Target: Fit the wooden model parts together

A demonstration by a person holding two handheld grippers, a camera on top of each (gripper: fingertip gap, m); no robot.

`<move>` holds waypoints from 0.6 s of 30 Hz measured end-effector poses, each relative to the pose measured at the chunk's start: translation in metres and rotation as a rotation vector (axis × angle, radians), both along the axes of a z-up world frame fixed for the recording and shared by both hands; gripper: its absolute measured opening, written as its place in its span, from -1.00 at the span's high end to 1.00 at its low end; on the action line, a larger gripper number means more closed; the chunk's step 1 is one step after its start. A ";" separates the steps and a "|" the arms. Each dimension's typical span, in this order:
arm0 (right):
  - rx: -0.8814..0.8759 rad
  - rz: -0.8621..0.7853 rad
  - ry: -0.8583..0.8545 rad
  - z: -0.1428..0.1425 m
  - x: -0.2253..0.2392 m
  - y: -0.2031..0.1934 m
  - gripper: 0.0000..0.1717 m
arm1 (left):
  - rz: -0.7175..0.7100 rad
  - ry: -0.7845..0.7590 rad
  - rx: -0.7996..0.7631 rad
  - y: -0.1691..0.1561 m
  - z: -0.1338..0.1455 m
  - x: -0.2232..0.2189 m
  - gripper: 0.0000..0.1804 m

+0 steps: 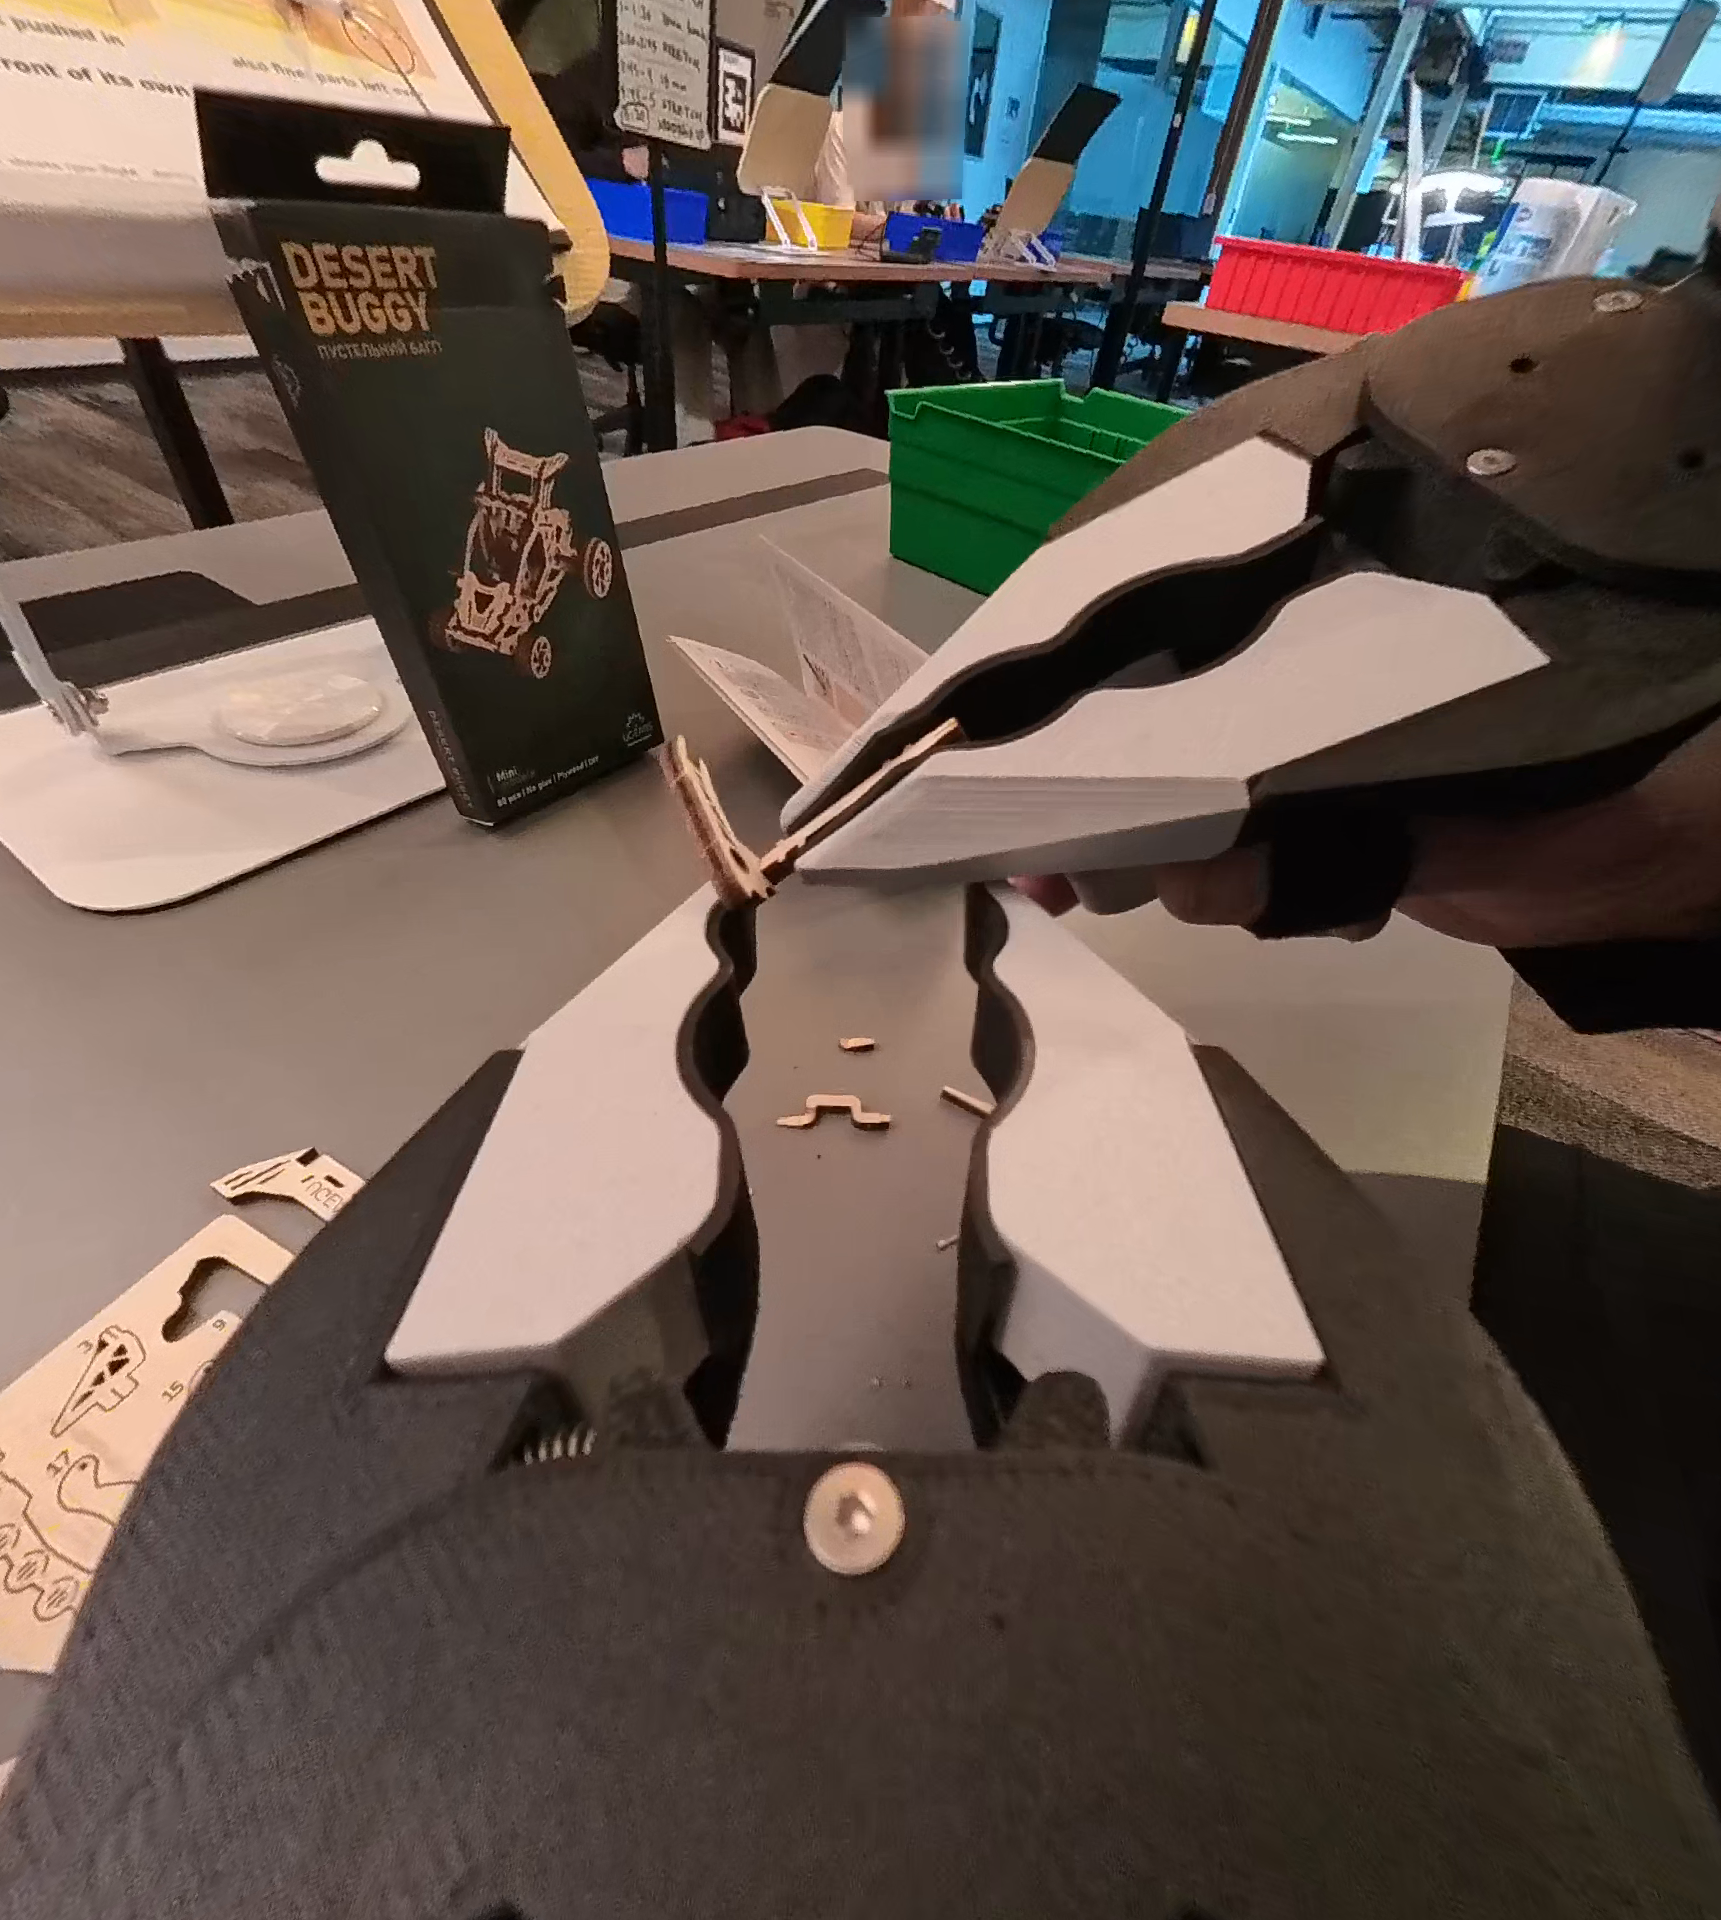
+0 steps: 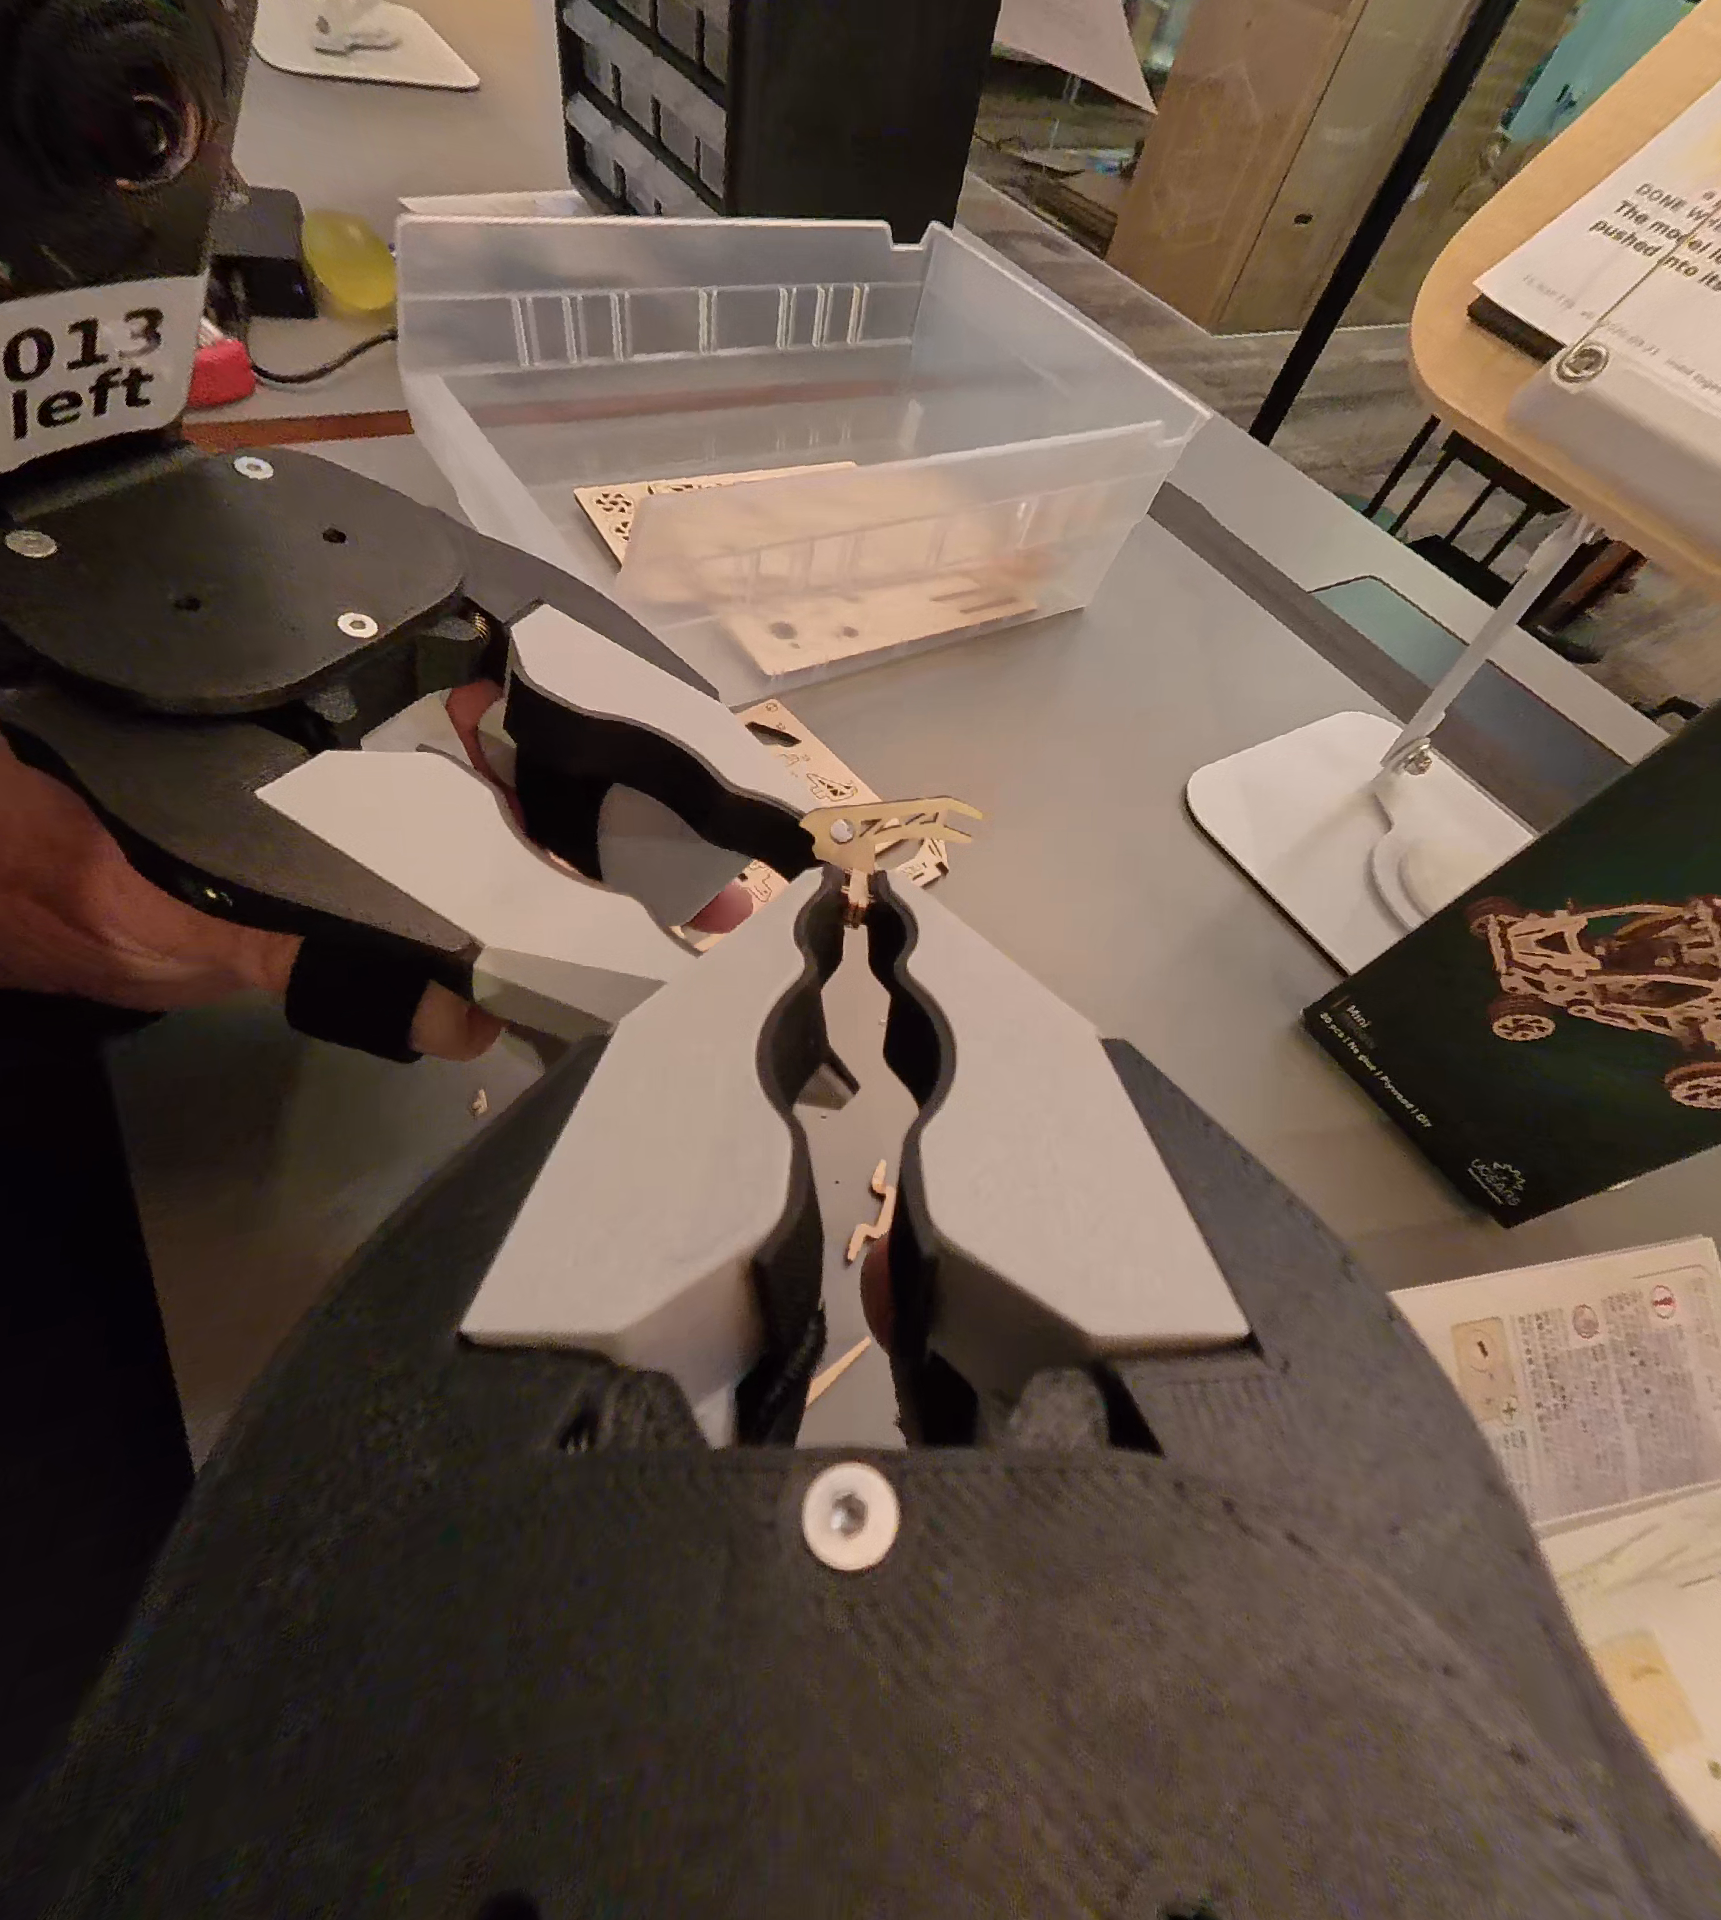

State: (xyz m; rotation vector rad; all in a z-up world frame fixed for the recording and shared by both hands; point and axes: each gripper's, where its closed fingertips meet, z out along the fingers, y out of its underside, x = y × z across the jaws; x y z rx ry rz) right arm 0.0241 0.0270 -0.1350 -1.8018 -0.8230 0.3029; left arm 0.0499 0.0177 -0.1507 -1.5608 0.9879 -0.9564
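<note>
Wooden parts (image 1: 721,831), already joined at an angle, sit pinched in our right gripper (image 2: 851,914), just beyond the green box (image 1: 451,499). Our left gripper (image 1: 845,914) hovers with jaws spread, one fingertip (image 1: 705,930) touching the piece. We judge a fitting step underway; next we must steady and press home.
</note>
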 end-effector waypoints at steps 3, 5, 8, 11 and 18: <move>-0.015 0.007 0.012 0.000 0.000 0.000 0.96 | 0.014 0.013 0.023 0.001 -0.001 -0.001 0.61; -0.029 0.013 0.034 0.000 0.000 -0.001 0.96 | 0.022 0.026 0.044 0.002 -0.001 -0.001 0.64; -0.036 0.021 0.051 0.001 -0.001 -0.001 0.96 | 0.031 0.037 0.063 0.003 -0.001 -0.002 0.68; -0.047 0.036 0.083 0.002 -0.001 -0.002 0.97 | 0.019 0.027 0.067 0.003 0.000 -0.003 0.71; -0.060 0.066 0.103 0.004 -0.002 -0.003 0.96 | -0.023 0.045 0.090 0.001 0.001 -0.004 0.74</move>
